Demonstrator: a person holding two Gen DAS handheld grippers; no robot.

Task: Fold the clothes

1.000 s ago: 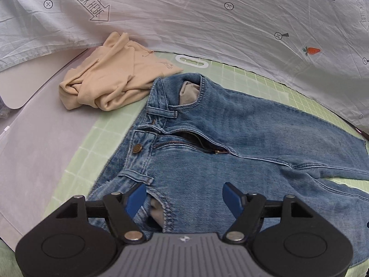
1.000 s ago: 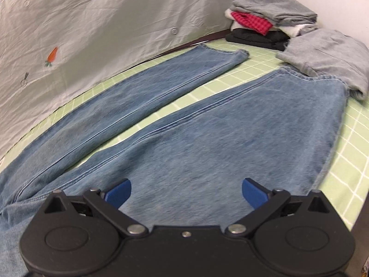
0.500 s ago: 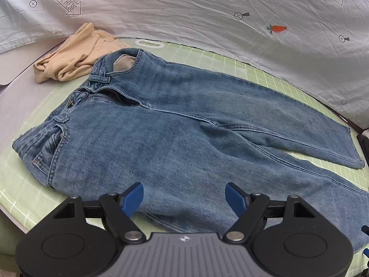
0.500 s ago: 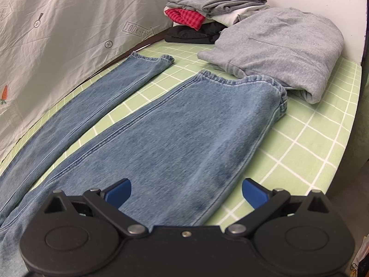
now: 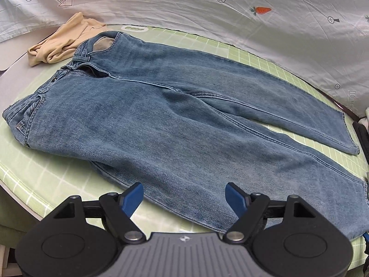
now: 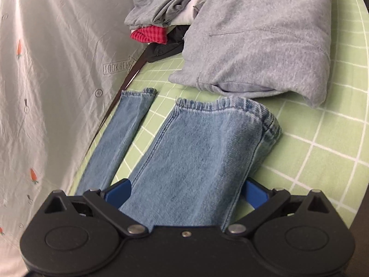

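Blue jeans (image 5: 175,120) lie flat on the green grid mat (image 5: 53,177), waistband at the left, both legs running right. My left gripper (image 5: 184,198) is open and empty, hovering above the near edge of the near leg at thigh level. In the right wrist view the near leg (image 6: 198,157) runs between the open blue fingers (image 6: 117,191) of my right gripper (image 6: 186,194), its hem ahead; the far leg (image 6: 124,124) lies to its left. The jaws stand wide on either side of the leg.
A beige garment (image 5: 60,43) is bunched beyond the waistband. A folded grey sweater (image 6: 258,39) and a pile of clothes (image 6: 159,16) lie past the hems. A white printed sheet (image 5: 207,7) hangs behind. The mat's edge (image 6: 346,173) runs along the right.
My left gripper has pulled back from the waistband towards the near edge of the near leg. My right gripper has moved along the near leg to its hem end and lowered, straddling it.
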